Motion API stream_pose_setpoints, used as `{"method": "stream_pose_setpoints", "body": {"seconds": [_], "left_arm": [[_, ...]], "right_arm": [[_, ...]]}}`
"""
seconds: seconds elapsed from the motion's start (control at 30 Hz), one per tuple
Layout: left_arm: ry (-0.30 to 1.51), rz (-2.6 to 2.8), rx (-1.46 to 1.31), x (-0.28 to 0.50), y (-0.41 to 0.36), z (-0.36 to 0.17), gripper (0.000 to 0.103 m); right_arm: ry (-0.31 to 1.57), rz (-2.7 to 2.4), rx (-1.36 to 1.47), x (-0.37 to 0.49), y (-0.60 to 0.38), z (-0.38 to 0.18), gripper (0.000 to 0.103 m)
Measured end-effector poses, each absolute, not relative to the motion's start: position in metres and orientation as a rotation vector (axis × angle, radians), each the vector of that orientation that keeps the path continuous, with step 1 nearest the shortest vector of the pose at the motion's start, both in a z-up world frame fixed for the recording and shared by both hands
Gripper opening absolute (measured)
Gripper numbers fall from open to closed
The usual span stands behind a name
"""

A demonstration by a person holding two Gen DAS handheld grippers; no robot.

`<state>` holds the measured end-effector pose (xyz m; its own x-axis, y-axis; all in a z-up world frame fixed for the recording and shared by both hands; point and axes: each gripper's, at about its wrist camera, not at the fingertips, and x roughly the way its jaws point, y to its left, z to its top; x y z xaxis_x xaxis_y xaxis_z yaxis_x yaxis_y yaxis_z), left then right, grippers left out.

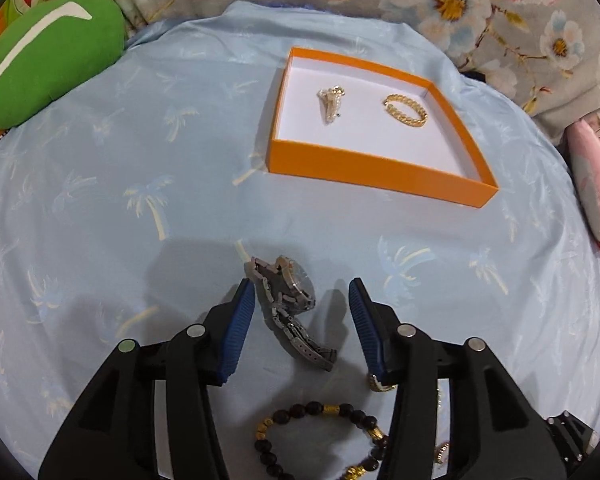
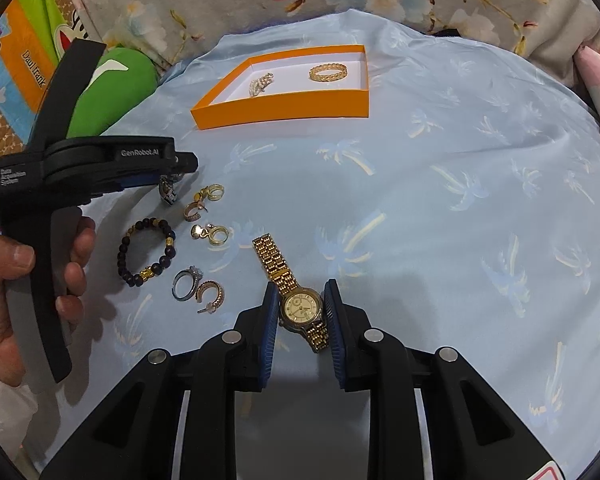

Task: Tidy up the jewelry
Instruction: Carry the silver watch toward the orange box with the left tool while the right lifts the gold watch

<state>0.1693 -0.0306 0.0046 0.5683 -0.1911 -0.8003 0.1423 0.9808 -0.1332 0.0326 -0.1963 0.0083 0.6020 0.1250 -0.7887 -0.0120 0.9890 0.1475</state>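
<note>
The step in hand looks like collecting the two watches for the orange box (image 1: 380, 170), which sits far across the blue palm-print sheet (image 1: 100, 200) of the bed and already holds a gold chain ring (image 1: 405, 110) and a pale sparkly piece (image 1: 331, 103). The left claw (image 1: 302, 288) stands open astride the silver watch (image 1: 288, 300); its left pad is close to the band, though whether it touches is hard to tell. It would do well to close across the case rather than the loose links. The right claw (image 2: 300, 306) has its pads tight against the round case of the gold watch (image 2: 296, 300), gripping it, so a straight lift should keep the band from snagging. The silver watch lies crumpled, links folded; the gold one lies stretched out, cream dial up. Left of it wait a bead bracelet (image 2: 146, 250), hoop earrings (image 2: 210, 196) and a stone ring (image 2: 188, 282).
</note>
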Motion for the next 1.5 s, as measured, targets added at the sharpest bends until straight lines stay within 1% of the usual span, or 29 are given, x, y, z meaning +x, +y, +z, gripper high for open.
{"method": "stream_pose_setpoints", "body": {"seconds": [0.07, 0.1, 0.13, 0.3, 0.43, 0.67, 0.93, 1.1, 1.13, 1.17, 1.33, 1.43, 1.5], "left_arm": [[0.941, -0.181, -0.022, 0.167, -0.032, 0.004, 0.035], [0.935, -0.176, -0.019, 0.166, -0.031, 0.004, 0.023], [0.935, -0.187, -0.037, 0.165, -0.027, 0.004, 0.019], [0.928, -0.21, -0.089, 0.158, -0.013, 0.003, 0.019], [0.928, -0.222, -0.118, 0.154, -0.005, 0.003, 0.019], [0.905, -0.236, -0.129, 0.146, 0.0, 0.015, 0.019], [0.872, -0.269, -0.141, 0.139, -0.001, 0.036, 0.019], [0.825, -0.298, -0.138, 0.144, -0.005, 0.06, 0.019], [0.816, -0.305, -0.137, 0.145, -0.006, 0.065, 0.019], [0.804, -0.311, -0.138, 0.148, -0.007, 0.07, 0.019], [0.761, -0.349, -0.141, 0.178, -0.021, 0.093, 0.019], [0.733, -0.344, -0.127, 0.191, -0.029, 0.104, 0.019], [0.715, -0.344, -0.114, 0.19, -0.03, 0.106, 0.019]], "right_arm": [[0.919, 0.079, 0.122, 0.033, -0.195, 0.008, 0.023], [0.917, 0.079, 0.118, 0.034, -0.194, 0.008, 0.023], [0.916, 0.079, 0.115, 0.034, -0.194, 0.008, 0.023], [0.912, 0.081, 0.123, 0.034, -0.195, 0.008, 0.024], [0.912, 0.081, 0.122, 0.034, -0.195, 0.009, 0.022], [0.891, 0.086, 0.127, 0.035, -0.194, 0.014, 0.021], [0.844, 0.095, 0.148, 0.043, -0.196, 0.04, 0.021], [0.791, 0.098, 0.155, 0.063, -0.202, 0.065, 0.021], [0.777, 0.099, 0.156, 0.07, -0.204, 0.071, 0.016], [0.765, 0.103, 0.154, 0.077, -0.205, 0.077, 0.0], [0.702, 0.09, 0.119, 0.122, -0.211, 0.104, 0.0], [0.715, 0.1, 0.102, 0.133, -0.213, 0.108, 0.0], [0.757, 0.126, 0.096, 0.127, -0.214, 0.098, 0.001]]}}
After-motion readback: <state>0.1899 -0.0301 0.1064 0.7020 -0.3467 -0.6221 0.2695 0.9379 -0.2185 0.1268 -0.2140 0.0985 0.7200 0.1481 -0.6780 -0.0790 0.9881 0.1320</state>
